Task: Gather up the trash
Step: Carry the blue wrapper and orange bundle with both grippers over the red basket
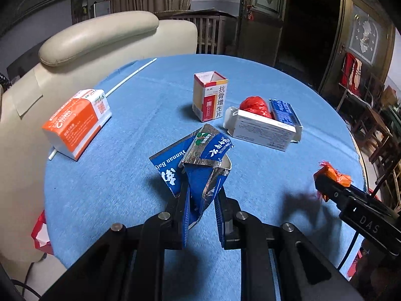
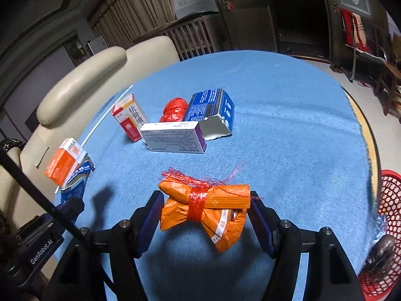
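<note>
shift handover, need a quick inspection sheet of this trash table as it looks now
surface: round table under a blue cloth.
job's things: crushed blue carton and orange wrapped bundle, both held; red basket at the right table edge.
clutter: upright red-and-white box, orange-and-white box, white box, blue box, red bag, white straw.
grippers: left tongs shut on the carton; right tongs clamp the bundle.
cables: black cable at the left gripper.
surroundings: cream armchair, dark doorway.
</note>
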A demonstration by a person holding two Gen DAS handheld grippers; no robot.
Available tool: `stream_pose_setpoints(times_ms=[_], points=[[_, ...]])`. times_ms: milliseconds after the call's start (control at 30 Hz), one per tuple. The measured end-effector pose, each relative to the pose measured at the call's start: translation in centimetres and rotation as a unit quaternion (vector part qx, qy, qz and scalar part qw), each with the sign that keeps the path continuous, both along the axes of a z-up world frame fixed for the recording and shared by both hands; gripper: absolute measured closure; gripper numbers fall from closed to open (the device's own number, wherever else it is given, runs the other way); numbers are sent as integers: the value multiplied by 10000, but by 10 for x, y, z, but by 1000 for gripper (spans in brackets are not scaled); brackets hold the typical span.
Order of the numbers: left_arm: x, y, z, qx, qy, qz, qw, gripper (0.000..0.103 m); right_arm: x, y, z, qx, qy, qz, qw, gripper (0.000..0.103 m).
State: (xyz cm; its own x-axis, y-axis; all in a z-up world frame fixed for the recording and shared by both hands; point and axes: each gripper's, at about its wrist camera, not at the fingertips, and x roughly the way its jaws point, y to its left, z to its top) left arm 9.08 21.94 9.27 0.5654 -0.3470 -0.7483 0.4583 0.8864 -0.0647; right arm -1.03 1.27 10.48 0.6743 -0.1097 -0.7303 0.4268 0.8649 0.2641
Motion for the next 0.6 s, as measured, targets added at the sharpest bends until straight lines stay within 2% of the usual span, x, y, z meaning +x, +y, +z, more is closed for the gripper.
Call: stream_pose_setpoints(times_ms=[267, 600], points=[[-23, -3, 9, 46, -116, -71, 9999, 84, -29, -2, 14, -2, -199, -81, 9998, 33], [-41, -10, 16, 144, -253, -146, 9995, 84, -45, -2, 17, 9, -304, -89, 9995, 33]])
